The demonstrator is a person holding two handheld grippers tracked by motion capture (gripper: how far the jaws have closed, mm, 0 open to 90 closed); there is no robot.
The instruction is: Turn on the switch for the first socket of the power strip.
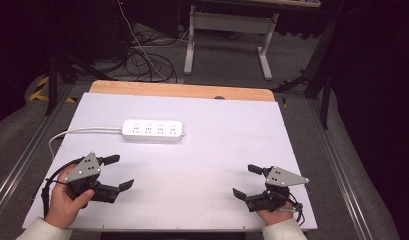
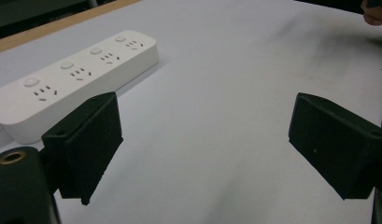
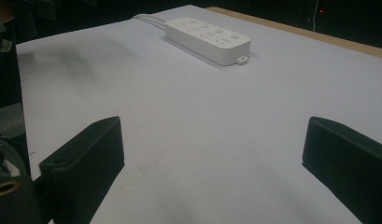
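Left gripper (image 1: 116,172) and right gripper (image 1: 247,181), each hand-held low at the near table (image 1: 217,150) corners, jaws spread wide, holding nothing, angled inward. White four-outlet power strip (image 1: 153,130) lies beyond, left of centre.

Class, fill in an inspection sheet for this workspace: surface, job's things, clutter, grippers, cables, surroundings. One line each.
Surface: white table top, wooden strip along the far edge.
Job's things: white four-socket power strip, lying flat, nothing plugged in.
Clutter: nothing seen.
Grippers: left gripper and right gripper, jaws apart, empty, each held in a hand near the table's front edge.
Cables: the strip's white cord runs off to the left; dark cables on the floor beyond.
Surroundings: dark room, white desk frame behind.
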